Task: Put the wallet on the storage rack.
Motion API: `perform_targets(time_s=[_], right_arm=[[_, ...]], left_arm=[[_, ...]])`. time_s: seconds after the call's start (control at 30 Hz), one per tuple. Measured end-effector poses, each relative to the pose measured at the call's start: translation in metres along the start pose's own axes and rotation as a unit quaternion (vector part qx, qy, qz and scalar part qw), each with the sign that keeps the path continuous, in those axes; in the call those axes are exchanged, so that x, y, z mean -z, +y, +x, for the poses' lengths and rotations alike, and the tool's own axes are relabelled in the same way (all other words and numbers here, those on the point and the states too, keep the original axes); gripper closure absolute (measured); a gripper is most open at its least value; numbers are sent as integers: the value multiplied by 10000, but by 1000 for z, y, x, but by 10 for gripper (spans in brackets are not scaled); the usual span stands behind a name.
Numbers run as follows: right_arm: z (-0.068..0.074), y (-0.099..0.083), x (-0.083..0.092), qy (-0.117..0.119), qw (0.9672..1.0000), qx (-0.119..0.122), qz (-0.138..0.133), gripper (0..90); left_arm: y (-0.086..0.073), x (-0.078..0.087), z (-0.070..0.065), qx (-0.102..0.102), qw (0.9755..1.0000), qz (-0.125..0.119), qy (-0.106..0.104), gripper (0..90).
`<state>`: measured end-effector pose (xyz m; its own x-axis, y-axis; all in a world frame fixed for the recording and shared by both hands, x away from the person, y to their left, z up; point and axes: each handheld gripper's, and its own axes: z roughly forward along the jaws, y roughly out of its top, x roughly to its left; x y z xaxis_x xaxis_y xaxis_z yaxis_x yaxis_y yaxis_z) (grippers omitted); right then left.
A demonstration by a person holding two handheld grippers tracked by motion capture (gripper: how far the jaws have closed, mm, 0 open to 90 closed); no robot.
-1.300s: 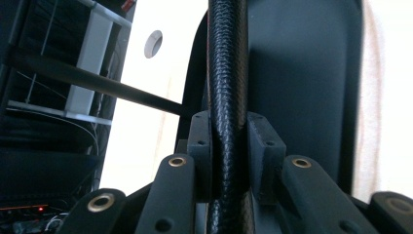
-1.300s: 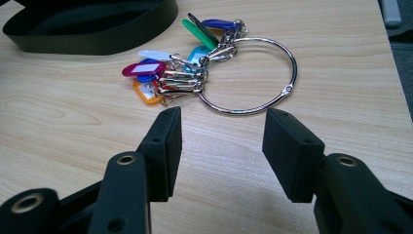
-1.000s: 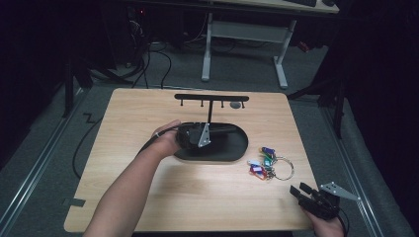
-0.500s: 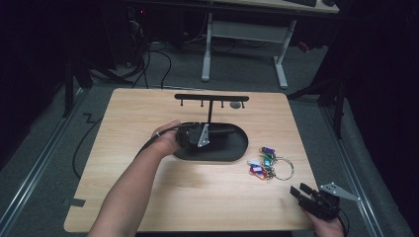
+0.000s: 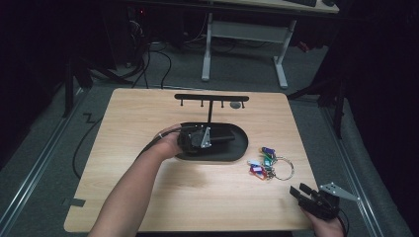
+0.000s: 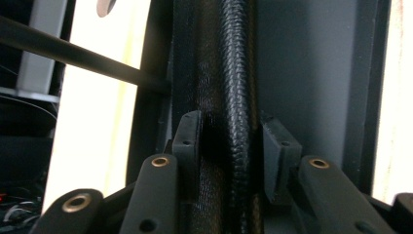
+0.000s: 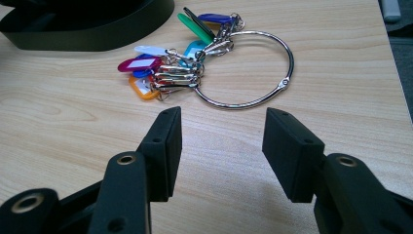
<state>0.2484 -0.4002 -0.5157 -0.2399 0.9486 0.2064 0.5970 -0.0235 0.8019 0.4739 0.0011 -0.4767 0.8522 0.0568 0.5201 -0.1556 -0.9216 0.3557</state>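
Observation:
A black stand with an oval base [image 5: 238, 148] and a hooked crossbar [image 5: 211, 98] stands mid-table. My left gripper [image 5: 217, 136] lies low over that base, pointing right. In the left gripper view its jaws [image 6: 229, 141] flank a black braided cord [image 6: 238, 87]; they have just been opening, and a thin gap shows at the right pad [image 6: 278, 146]. A metal ring of coloured key tags [image 5: 269, 163] lies right of the base. My right gripper [image 5: 300, 189] rests open near the table's front right corner, the key ring [image 7: 175, 73] a short way ahead of its empty jaws [image 7: 221, 141].
A small grey disc [image 5: 236, 105] lies under the crossbar's right end. The stand's thin post [image 6: 73, 57] crosses the left gripper view. A white-legged desk [image 5: 247, 34] and cables stand on the floor beyond the table. The table's right edge [image 7: 389, 58] runs close to the key ring.

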Motion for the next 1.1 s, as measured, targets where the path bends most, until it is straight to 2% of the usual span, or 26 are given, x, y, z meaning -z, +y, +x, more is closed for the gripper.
perform_targets(time_s=[0.2,0.27,0.4,0.43,0.57,0.87,1.07,1.1], right_arm=[[0,0,0,3,10000,8,-2,494],[0,0,0,7,10000,-2,3,494],[0,0,-2,17,10000,-2,30,494],[0,1,-2,21,10000,11,30,494],[1,1,-3,15,10000,34,37,494],[1,1,-4,16,10000,43,60,494],[2,1,-5,12,10000,45,62,494],[2,1,-5,12,10000,46,61,494]], left_arm=[[1,0,0,124,9998,42,-144,627],[1,-1,-2,150,9995,94,-254,612],[0,-2,-6,123,9993,117,-322,597],[0,-3,-6,77,9993,141,-332,590],[-1,-1,-5,144,9991,154,-364,589],[-3,-2,-9,124,9989,231,-398,582],[-5,0,-10,179,9985,186,-484,584],[-5,1,-10,205,9987,153,-443,593]])
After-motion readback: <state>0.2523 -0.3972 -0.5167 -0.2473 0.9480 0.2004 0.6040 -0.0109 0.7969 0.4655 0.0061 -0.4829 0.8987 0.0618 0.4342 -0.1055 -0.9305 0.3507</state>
